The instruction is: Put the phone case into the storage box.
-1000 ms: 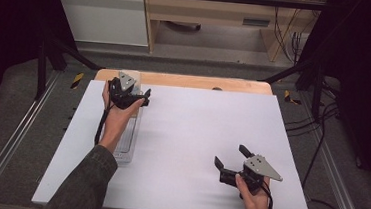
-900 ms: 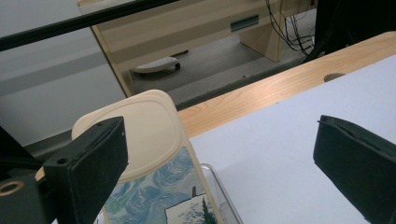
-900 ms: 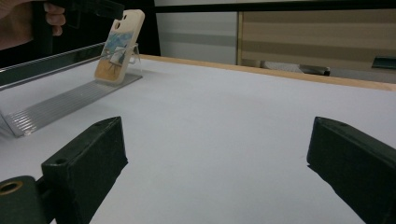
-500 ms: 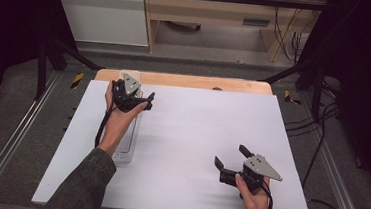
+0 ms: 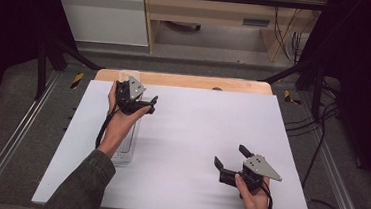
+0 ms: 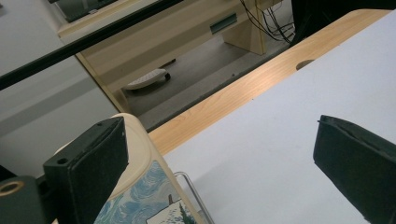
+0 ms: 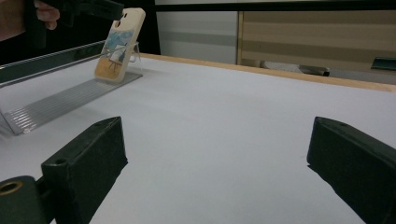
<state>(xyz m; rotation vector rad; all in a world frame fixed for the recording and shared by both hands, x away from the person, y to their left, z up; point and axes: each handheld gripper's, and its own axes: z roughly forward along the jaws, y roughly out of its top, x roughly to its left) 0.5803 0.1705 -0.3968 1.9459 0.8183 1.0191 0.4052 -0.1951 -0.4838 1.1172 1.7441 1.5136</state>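
Note:
A cream phone case [image 7: 119,43] with a painted picture stands tilted at the far end of a clear ribbed rack [image 7: 56,105]. My left gripper [image 6: 217,135] hangs open just over the case [image 6: 140,196], whose top corner sits beside the left jaw and partly behind it. From above, that gripper [image 5: 147,104] is at the table's far left, over the rack [image 5: 126,147]. My right gripper [image 5: 229,155] rests open at the near right with nothing between its jaws [image 7: 215,130].
A white board [image 5: 196,135] covers the table, with a wooden strip [image 5: 190,81] along its far edge. Behind the table stand a wooden desk [image 5: 216,11] and hanging cables [image 5: 289,37]. Metal rails [image 5: 15,136] run along both sides.
My left gripper has shifted slightly to the right and toward the near side. The right gripper has stayed still.

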